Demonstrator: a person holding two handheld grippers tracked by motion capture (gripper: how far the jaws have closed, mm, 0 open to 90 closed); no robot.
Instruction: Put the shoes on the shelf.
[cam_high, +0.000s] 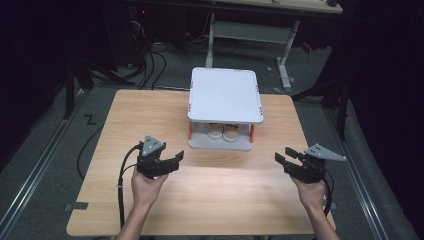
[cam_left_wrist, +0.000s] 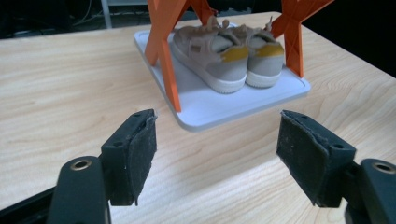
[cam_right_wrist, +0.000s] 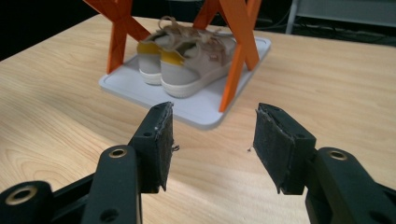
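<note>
Standing at the middle of the wooden desk (cam_high: 150, 120), toward its far edge, is a small two-tier rack (cam_high: 225, 95) with white shelves and orange cross-braced legs (cam_left_wrist: 163, 51). On its lower shelf (cam_left_wrist: 219, 105) sits a pair of beige shoes (cam_left_wrist: 229, 51) with yellow heel patches, side by side, heels toward the person.

At lower left of the high view, the left gripper (cam_high: 172, 162) is held in a hand (cam_high: 145, 187) just above the desk, its jaws spread wide with nothing between them, pointing toward the centre. At lower right, the right gripper (cam_high: 285, 160) mirrors it in the other hand (cam_high: 312, 192), jaws likewise apart and empty.

In the left gripper view the rack sits at upper centre beyond the parted pads (cam_left_wrist: 140, 154); in the right gripper view it sits at upper centre too, near but apart from the pads (cam_right_wrist: 161, 144). A black cable (cam_high: 121, 200) trails from the left gripper down the frame.
</note>
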